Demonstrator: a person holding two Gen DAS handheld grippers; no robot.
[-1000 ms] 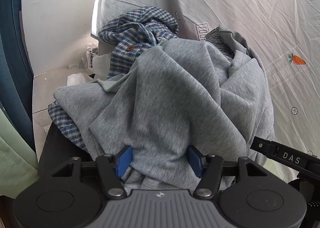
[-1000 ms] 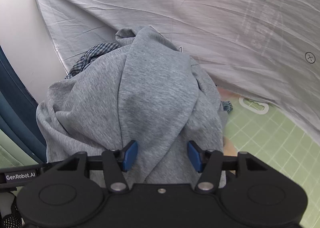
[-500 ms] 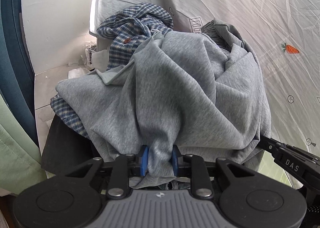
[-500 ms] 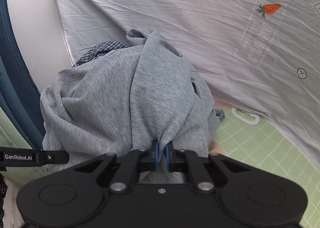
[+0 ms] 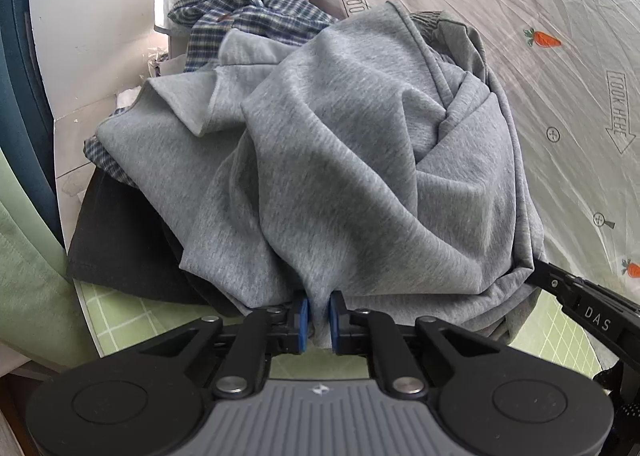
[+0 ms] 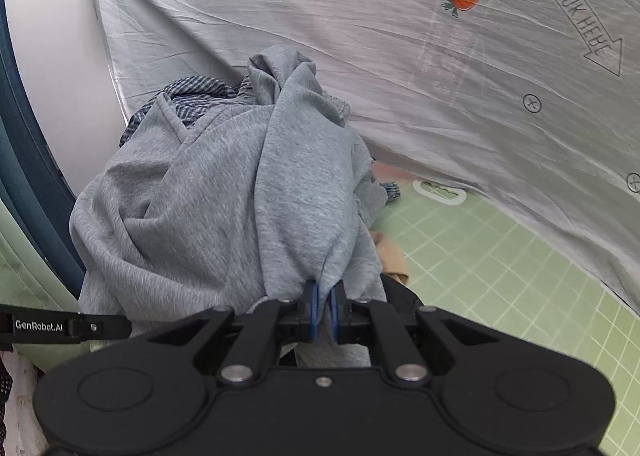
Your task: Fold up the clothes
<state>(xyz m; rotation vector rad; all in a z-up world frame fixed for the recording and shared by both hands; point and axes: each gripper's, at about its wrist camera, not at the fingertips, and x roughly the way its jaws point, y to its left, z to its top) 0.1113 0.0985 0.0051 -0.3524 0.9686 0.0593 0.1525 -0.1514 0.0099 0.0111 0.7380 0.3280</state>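
A crumpled grey sweatshirt (image 5: 352, 160) lies on top of a heap of clothes. My left gripper (image 5: 319, 316) pinches a fold of its near edge, and its jaws are still closing on the cloth. In the right wrist view the same grey sweatshirt (image 6: 240, 208) hangs in folds from my right gripper (image 6: 323, 306), which is shut on a bunched fold of it. A blue checked shirt (image 5: 256, 12) lies under the sweatshirt at the back; it shows as a blue checked shirt (image 6: 192, 96) behind the grey cloth.
A white bed sheet (image 6: 400, 56) with carrot prints slopes behind the heap. A dark garment (image 5: 120, 248) lies at the bottom left of the pile. A green squared mat (image 6: 500, 268) covers the floor at right. A white wall (image 5: 92, 16) stands at left.
Both grippers went from open around the grey cloth to pinched on it. Both have since pulled back, drawing the sweatshirt off the checked shirt toward the cameras.
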